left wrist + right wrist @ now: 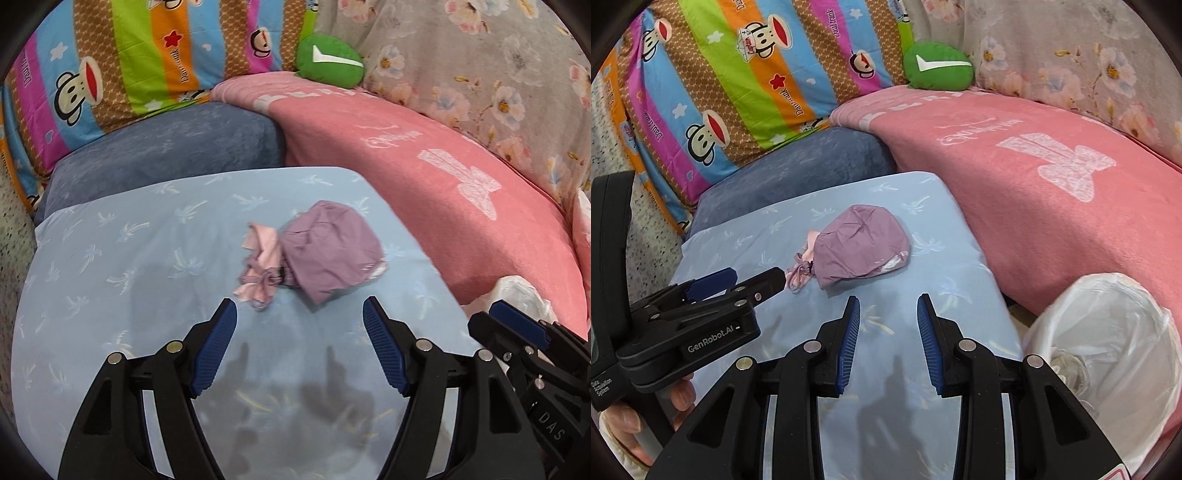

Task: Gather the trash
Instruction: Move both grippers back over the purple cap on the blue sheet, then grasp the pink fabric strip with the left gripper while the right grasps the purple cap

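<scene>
Open left hand-held gripper (300, 314); beyond, crumpled purple pouch (327, 249), tied.

Pouch (328, 251): you're looking at matt purple cloth, creased, with a paler pink lining.
Pillow (147, 266): smooth light-blue cotton under your fingers.
Blanket (424, 206): fuzzy pink fleece.
Cushion (798, 173): soft blue plush, slightly mottled.
Bin bag (1108, 332): thin translucent white plastic, glossy and crinkled.
Left gripper (300, 314): matt black plastic, ribbed blue pads (216, 350), shiny metal pins.
</scene>
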Tool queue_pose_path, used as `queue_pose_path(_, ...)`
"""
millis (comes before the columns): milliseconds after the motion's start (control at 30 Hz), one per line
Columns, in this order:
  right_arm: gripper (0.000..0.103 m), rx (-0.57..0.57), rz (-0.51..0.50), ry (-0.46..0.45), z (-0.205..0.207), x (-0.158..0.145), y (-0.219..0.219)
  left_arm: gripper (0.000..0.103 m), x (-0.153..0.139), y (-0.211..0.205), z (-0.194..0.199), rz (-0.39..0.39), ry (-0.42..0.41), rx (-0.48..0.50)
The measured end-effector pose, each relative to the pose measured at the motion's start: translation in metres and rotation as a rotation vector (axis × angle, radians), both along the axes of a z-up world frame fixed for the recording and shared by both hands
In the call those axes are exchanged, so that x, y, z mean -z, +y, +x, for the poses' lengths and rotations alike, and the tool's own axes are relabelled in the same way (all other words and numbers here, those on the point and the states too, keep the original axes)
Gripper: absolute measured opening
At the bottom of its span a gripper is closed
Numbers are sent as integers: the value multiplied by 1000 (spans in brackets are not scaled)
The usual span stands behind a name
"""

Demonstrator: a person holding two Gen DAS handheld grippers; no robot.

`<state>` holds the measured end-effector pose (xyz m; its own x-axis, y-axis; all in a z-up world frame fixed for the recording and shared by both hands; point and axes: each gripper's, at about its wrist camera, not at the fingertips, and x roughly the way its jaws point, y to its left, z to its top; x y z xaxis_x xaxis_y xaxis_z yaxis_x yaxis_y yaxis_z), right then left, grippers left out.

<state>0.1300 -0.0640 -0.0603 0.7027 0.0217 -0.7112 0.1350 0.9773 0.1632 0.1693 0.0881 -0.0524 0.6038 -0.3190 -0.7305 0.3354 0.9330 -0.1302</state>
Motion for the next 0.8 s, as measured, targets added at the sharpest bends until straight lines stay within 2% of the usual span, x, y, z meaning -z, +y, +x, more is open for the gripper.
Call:
queue_pose_path(67,38,-7,10,2,15,5,6,75,5,9,8,3,10,-18)
queue_pose_path(167,42,-19,26,5,36,12,13,75,14,22,20,7,29,-44)
queue_pose_path(467,42,-37,44,51,101,39,32,77,35,50,52,8,80,-106)
queue_pose_path(733,42,-49,72,100,132,67,39,77,49,59,66,-5,110,-120)
queue_pose_path(800,37,-51,80,113,135,75,41,77,51,60,67,-8,114,-119)
